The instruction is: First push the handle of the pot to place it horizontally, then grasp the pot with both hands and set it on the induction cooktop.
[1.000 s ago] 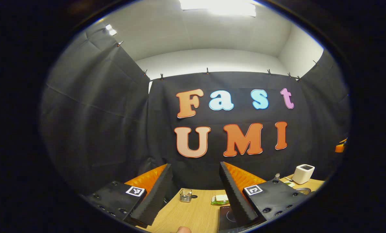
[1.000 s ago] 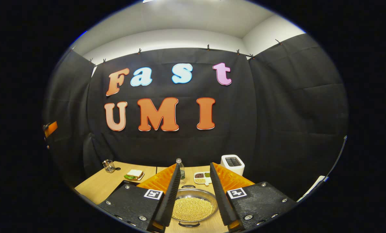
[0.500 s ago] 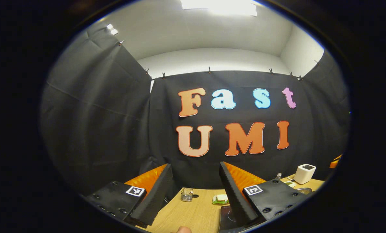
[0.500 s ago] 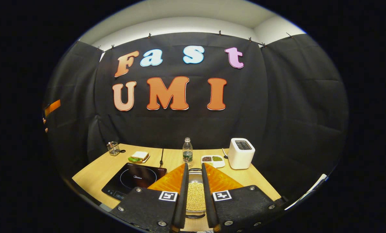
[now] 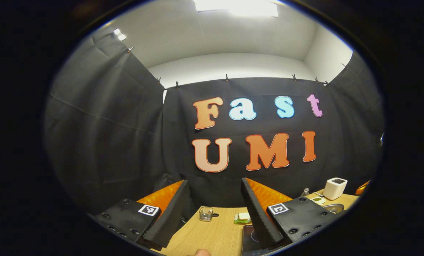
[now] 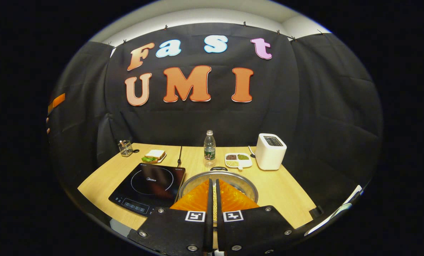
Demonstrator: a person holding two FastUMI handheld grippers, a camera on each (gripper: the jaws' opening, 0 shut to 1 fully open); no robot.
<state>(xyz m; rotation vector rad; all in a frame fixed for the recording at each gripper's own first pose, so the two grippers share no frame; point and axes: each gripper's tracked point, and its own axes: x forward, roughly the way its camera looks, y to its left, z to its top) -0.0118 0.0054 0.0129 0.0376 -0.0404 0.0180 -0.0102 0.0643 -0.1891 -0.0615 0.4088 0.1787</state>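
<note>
1. Black cloth walls point(image 6: 326, 106) hang on three sides, clipped along the top edge
2. White upper wall point(image 5: 229, 64) and white ceiling above the cloth
3. Bright ceiling light panel point(image 5: 237, 5) at top of the left gripper view
4. Light wood table point(image 6: 286, 192) stands against the back cloth, a seam running across its top
5. Floor not visible

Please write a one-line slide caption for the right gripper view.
Right gripper, fingers nearly closed, above a pot of beans beside the induction cooktop.
</note>
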